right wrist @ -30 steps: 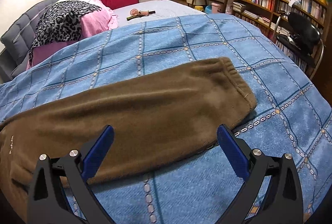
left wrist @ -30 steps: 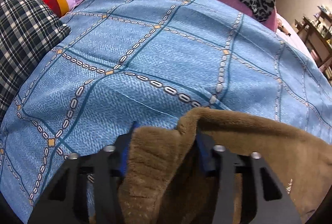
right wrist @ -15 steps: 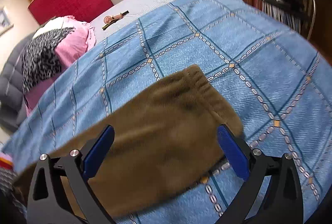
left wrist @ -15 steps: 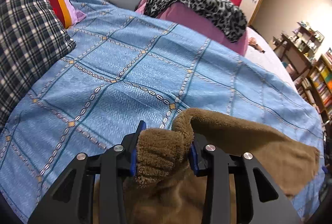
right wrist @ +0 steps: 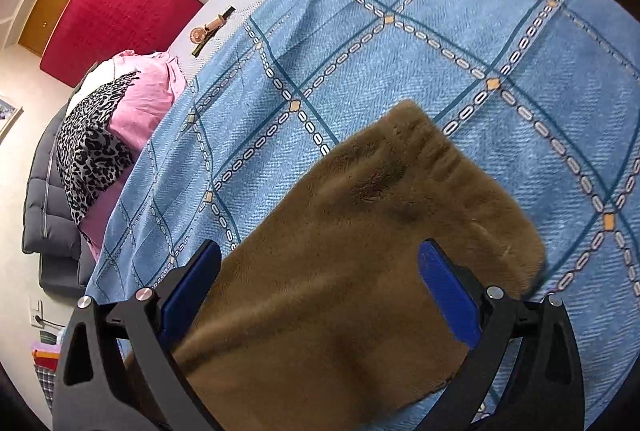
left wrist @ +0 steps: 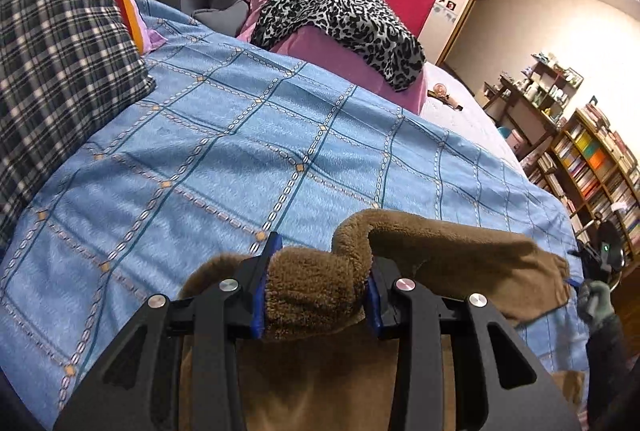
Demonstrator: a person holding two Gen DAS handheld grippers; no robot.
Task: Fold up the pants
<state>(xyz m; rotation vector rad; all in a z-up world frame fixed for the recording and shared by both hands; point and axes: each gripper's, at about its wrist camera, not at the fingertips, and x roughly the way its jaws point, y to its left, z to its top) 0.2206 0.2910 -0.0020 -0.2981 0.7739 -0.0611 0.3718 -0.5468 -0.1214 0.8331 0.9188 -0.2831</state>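
Left to right. Left gripper is clamped on a thick wad of the brown fleece pants; the jaws are held partly apart by the bunched fabric between the blue pads. A second ago that same fabric sat low and flat against the blue checked bedspread. Now the pinch is lifted: more bed and the plaid pillow at 10 o'clock are in view, and the waist end humps up and rolls over at 12 o'clock of the jaws. We read that as the fold stroke having started, waist end being carried toward the leg end.

In the left view the rest of the garment trails off to 3 o'clock, where a cuff hangs near the bed edge. Leopard-print cloth at 1 o'clock is well apart, not a factor.

Right gripper: jaws wide open, holding nothing. The pants lie between and under the fingers, cuff end at 1 o'clock. Since a second ago the view has tilted and closed in on the cloth; the leg now fills the gap, but we cannot tell whether the pads touch it.

Our take: fold is early. Left has the load, right has no grip yet. Risk: fleece is thick, and one pinch point may let the far layer sag or slide off-line.
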